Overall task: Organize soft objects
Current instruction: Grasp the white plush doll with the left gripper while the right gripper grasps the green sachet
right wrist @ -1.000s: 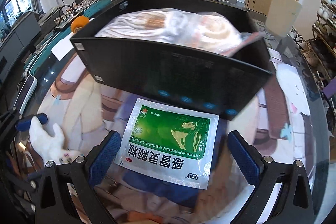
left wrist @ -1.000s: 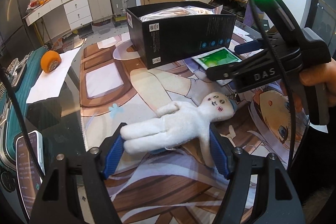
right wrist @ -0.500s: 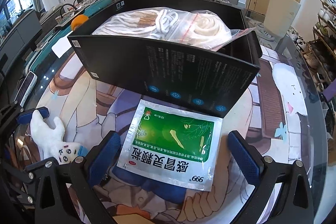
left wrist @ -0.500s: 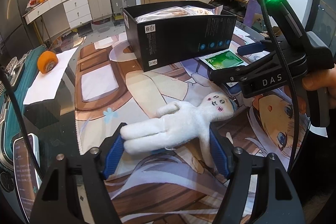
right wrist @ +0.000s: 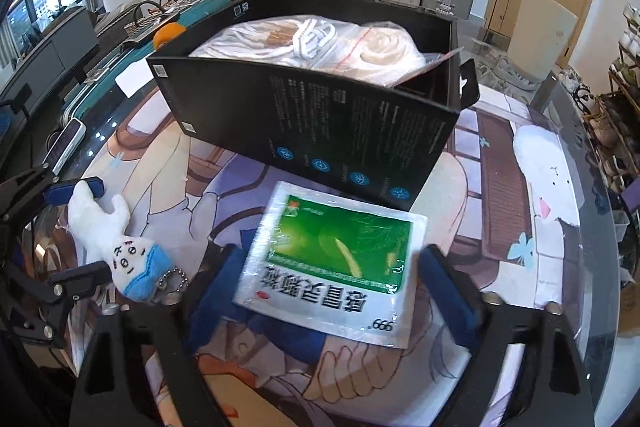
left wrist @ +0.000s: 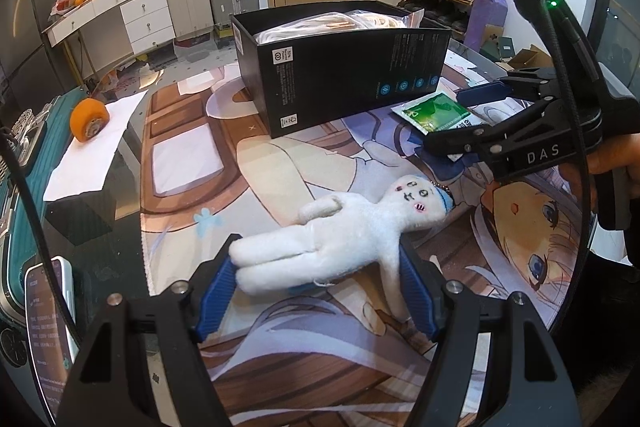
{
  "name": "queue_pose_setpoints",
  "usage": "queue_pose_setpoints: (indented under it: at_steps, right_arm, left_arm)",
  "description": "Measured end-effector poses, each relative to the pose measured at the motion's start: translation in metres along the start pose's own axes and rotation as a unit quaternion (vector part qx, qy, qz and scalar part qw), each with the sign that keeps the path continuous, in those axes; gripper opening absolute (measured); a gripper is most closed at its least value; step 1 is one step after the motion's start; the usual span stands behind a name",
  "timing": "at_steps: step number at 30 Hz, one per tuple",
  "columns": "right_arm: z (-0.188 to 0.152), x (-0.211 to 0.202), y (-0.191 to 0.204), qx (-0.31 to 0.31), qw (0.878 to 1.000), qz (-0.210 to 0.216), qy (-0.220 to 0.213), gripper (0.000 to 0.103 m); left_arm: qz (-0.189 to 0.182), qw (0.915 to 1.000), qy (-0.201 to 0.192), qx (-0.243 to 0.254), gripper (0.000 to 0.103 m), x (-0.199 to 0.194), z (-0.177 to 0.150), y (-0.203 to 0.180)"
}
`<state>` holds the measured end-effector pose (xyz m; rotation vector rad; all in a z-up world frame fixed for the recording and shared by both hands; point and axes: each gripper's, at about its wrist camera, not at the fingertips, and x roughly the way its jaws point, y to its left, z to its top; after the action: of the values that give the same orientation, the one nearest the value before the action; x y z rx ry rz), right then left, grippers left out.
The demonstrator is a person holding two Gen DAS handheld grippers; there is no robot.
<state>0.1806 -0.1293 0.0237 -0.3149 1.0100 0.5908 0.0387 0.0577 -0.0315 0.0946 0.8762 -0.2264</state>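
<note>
A white plush doll (left wrist: pixel 340 235) lies on the printed mat, between the blue pads of my left gripper (left wrist: pixel 316 291), whose jaws are open around its body and legs. The doll also shows in the right wrist view (right wrist: pixel 116 239). A green and white sachet (right wrist: pixel 336 259) lies flat on the mat between the pads of my open right gripper (right wrist: pixel 328 291), just in front of the black box (right wrist: pixel 320 131). The box holds bagged white soft items (right wrist: pixel 312 43). The right gripper also shows in the left wrist view (left wrist: pixel 460 115), over the sachet (left wrist: pixel 436 111).
A printed anime mat (left wrist: pixel 280 163) covers the glass table. An orange roller (left wrist: pixel 88 119) sits on white paper at the left. A phone (left wrist: pixel 48 323) lies at the table's left edge. A teal suitcase (right wrist: pixel 104 83) stands beyond the table.
The right gripper has closed in around the sachet, which now reaches further back between the pads. The left gripper stays around the doll, barely moved.
</note>
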Motion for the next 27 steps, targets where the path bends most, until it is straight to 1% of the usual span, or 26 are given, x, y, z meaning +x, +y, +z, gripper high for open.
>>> queue_pose_setpoints:
  at_steps: [7,8,12,14,16,22,26,27]
  right_arm:
    - [-0.005,-0.006,0.002,-0.014,1.0,0.011,-0.009,0.071]
    - [-0.007,-0.008,0.001,-0.012,1.0,0.012,-0.011,0.062]
    - [-0.012,-0.012,0.001,-0.017,1.0,0.018,-0.014,0.06]
    - [-0.014,-0.014,0.002,-0.017,0.999,0.023,-0.017,0.055]
    - [-0.016,-0.016,0.002,-0.016,0.999,0.028,-0.022,0.052]
    - [-0.025,-0.023,0.006,-0.026,0.998,0.041,-0.033,0.051]
    - [-0.028,-0.031,0.009,-0.024,0.998,0.046,-0.047,0.051]
    - [-0.029,-0.034,0.009,-0.022,0.997,0.046,-0.051,0.051]
  left_arm:
    - [0.001,1.0,-0.001,0.001,0.073,0.0,0.001,0.0]
    - [0.001,1.0,0.0,0.001,0.073,0.001,0.001,-0.001]
    - [0.001,1.0,-0.002,0.0,0.073,0.001,0.002,-0.003]
    - [-0.003,1.0,-0.004,-0.002,0.073,0.001,0.003,-0.004]
    - [-0.003,1.0,-0.006,-0.004,0.073,0.001,0.004,-0.005]
    - [-0.005,0.9996,-0.015,-0.021,0.073,-0.002,0.008,-0.003]
    - [-0.021,0.9989,-0.021,-0.035,0.073,-0.006,0.012,0.004]
    - [-0.019,0.9987,-0.026,-0.039,0.073,-0.008,0.014,0.006]
